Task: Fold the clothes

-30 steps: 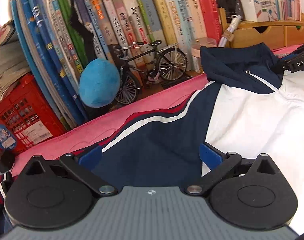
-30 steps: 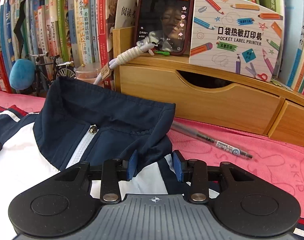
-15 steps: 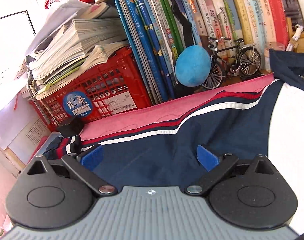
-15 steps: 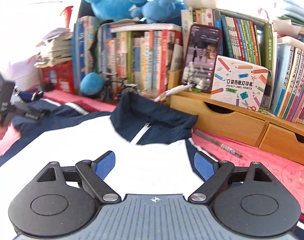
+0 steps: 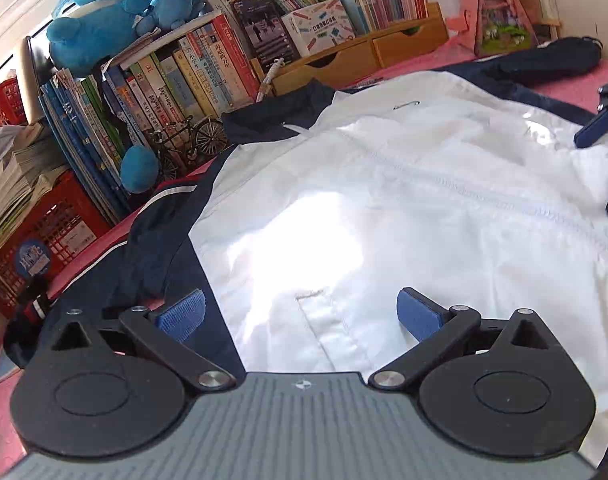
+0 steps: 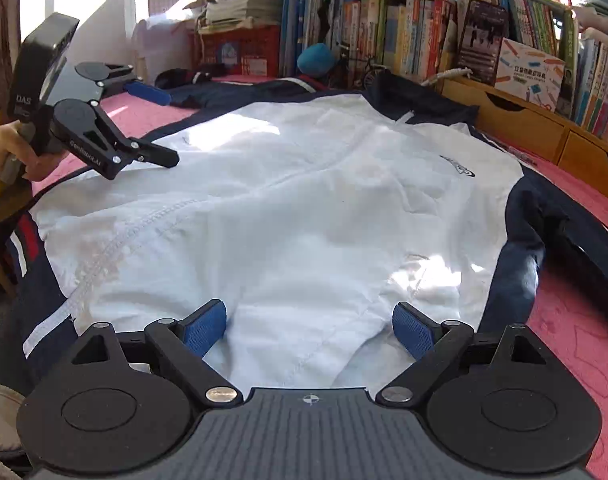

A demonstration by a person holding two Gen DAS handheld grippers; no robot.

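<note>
A white jacket (image 5: pixel 384 200) (image 6: pixel 284 220) with navy sleeves and collar lies spread front-up on a pink cloth (image 6: pixel 576 320). My left gripper (image 5: pixel 300 308) is open above the jacket's lower left side, where the white front meets the navy sleeve (image 5: pixel 156 256). In the right wrist view the left gripper (image 6: pixel 160 126) hangs over the far edge, held by a hand (image 6: pixel 8 152). My right gripper (image 6: pixel 309 326) hovers over the white hem with its jaws opening; the fabric lies below them, not pinched. Its fingertips (image 5: pixel 592 130) show at the right edge of the left wrist view.
Behind the jacket stand a row of books (image 6: pixel 400 28), a wooden drawer unit (image 6: pixel 516 120) with a phone (image 6: pixel 480 40) and a printer box (image 6: pixel 532 76), a red crate (image 5: pixel 52 236), a blue ball (image 5: pixel 138 168) and a model bicycle (image 5: pixel 188 140). Blue plush toys (image 5: pixel 104 24) sit on top.
Both grippers have drawn back from the collar end, so the whole jacket now shows. The right gripper's jaws went from nearly shut at the collar to wide apart. The left stayed open.
</note>
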